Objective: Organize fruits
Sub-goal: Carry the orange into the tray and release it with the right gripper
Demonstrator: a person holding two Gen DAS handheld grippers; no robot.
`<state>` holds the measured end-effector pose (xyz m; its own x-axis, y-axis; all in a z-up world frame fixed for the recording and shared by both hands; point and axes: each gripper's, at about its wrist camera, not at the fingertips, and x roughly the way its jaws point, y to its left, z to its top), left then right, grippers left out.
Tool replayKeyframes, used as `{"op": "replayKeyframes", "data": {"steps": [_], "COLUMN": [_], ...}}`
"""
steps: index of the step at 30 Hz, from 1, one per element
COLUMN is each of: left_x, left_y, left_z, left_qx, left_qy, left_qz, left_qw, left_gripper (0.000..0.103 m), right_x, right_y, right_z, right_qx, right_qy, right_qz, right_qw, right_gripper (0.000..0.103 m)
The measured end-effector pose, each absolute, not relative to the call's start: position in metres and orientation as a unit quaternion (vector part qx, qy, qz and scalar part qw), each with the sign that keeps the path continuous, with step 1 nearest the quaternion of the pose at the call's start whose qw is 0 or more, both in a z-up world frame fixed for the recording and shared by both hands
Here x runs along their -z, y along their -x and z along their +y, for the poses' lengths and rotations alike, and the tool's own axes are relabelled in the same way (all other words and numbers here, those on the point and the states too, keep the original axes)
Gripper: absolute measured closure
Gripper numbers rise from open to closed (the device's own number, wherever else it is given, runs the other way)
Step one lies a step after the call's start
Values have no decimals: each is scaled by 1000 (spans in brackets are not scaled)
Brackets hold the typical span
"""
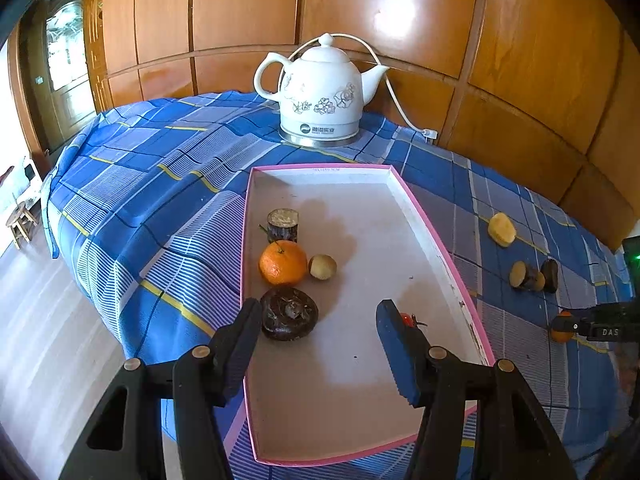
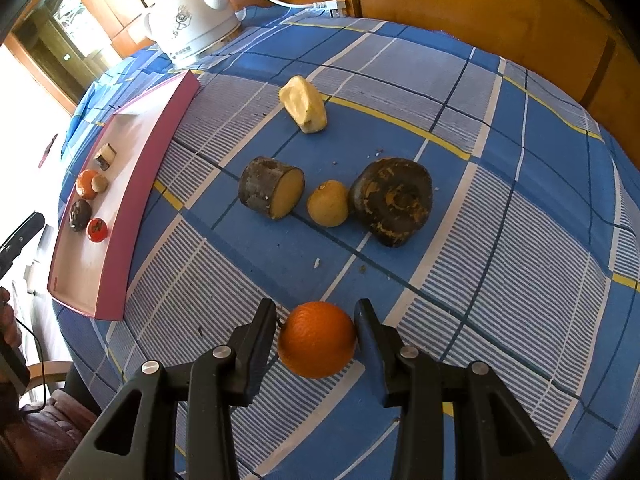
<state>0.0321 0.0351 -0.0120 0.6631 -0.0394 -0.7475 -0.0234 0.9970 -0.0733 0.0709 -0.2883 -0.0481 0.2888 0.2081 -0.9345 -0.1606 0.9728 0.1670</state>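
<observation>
Checked tablecloth (image 2: 520, 240), kettle (image 1: 320, 92) behind tray (image 1: 424, 216)

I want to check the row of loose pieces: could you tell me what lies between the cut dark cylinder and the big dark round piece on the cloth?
A small yellowish round fruit lies between the cut dark cylinder and the big dark round piece, seen in the right wrist view.
</observation>
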Motion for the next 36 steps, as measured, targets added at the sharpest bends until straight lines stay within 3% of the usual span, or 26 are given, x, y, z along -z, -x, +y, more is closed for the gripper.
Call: {"op": "replayKeyframes", "data": {"steps": [26, 36], "left_x": [15, 18], "left_y": [-30, -31], "left_z": [36, 49], "left_qx": [6, 6], "left_qy": [35, 52], "left_qz": [407, 407], "left_qw": [913, 912], "left_gripper": [43, 43], "right_x": [47, 27], "right_y": [-66, -77], "right_z": [-268, -205], "right_qx": [-127, -185], "right_qy": [9, -3], "right_qz": [570, 541], "right_qw": [812, 821], "right_gripper": [66, 66]}}
